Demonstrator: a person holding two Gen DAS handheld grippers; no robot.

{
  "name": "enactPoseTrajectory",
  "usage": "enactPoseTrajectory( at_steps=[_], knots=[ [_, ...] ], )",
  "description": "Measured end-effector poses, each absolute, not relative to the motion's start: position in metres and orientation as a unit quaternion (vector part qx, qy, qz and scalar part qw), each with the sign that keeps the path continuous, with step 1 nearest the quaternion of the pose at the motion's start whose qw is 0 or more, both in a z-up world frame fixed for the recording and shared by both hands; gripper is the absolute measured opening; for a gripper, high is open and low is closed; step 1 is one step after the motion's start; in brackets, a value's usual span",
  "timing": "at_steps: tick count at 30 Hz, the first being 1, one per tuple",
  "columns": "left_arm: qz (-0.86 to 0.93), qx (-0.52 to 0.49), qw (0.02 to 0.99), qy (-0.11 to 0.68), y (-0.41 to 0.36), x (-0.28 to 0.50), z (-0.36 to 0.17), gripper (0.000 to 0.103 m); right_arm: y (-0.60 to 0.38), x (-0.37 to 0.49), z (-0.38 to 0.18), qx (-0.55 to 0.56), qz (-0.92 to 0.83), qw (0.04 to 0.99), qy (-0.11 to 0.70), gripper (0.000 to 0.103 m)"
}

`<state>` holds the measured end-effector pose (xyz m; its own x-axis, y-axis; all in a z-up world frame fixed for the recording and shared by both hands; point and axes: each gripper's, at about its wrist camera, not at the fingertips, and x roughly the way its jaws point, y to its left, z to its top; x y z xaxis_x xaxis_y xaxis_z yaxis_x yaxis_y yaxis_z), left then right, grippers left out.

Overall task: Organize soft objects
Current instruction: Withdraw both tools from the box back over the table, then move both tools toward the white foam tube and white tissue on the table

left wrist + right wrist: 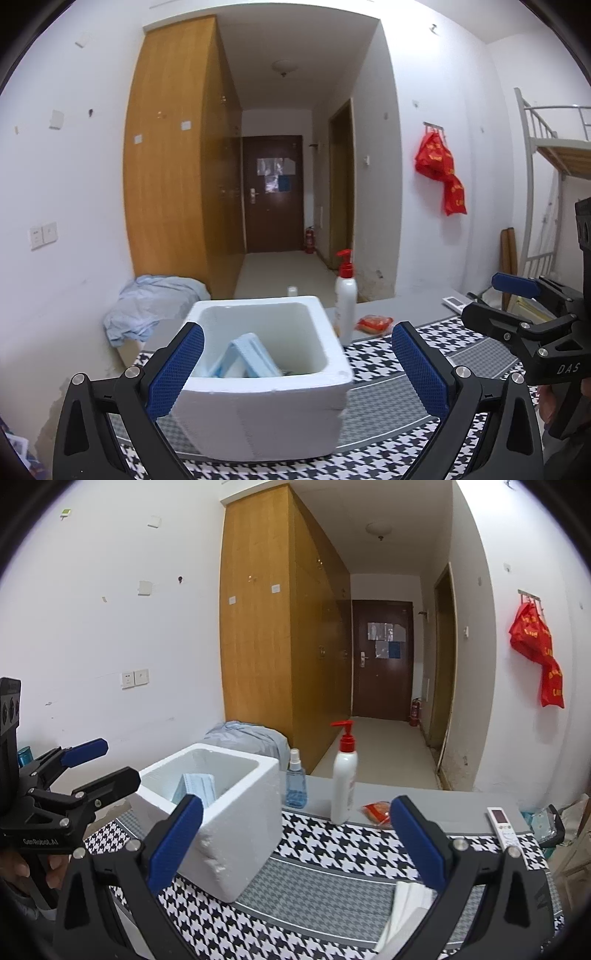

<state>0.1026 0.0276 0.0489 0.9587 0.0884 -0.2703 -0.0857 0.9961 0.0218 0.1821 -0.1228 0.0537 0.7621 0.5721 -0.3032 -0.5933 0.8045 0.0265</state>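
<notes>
A white foam box stands on the houndstooth cloth, with a pack of light blue face masks leaning inside it. The box and masks also show in the right wrist view. My left gripper is open and empty, its fingers straddling the box's front. My right gripper is open and empty to the right of the box. A white folded soft item lies on the cloth just below its right finger.
On the grey table strip behind the cloth stand a white pump bottle, a blue spray bottle, a red packet and a remote. A blue cloth heap lies far left. A bunk bed is at the right.
</notes>
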Motion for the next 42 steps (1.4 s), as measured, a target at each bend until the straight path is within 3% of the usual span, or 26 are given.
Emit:
enactPoseTrajectory(
  at_steps=[42],
  knots=[
    [-0.061,0.006,0.979,0.192,-0.052,0.138,-0.01,0.102,-0.206,0.189,0.012,-0.019,0.192,0.961,0.199,0.102]
  ],
)
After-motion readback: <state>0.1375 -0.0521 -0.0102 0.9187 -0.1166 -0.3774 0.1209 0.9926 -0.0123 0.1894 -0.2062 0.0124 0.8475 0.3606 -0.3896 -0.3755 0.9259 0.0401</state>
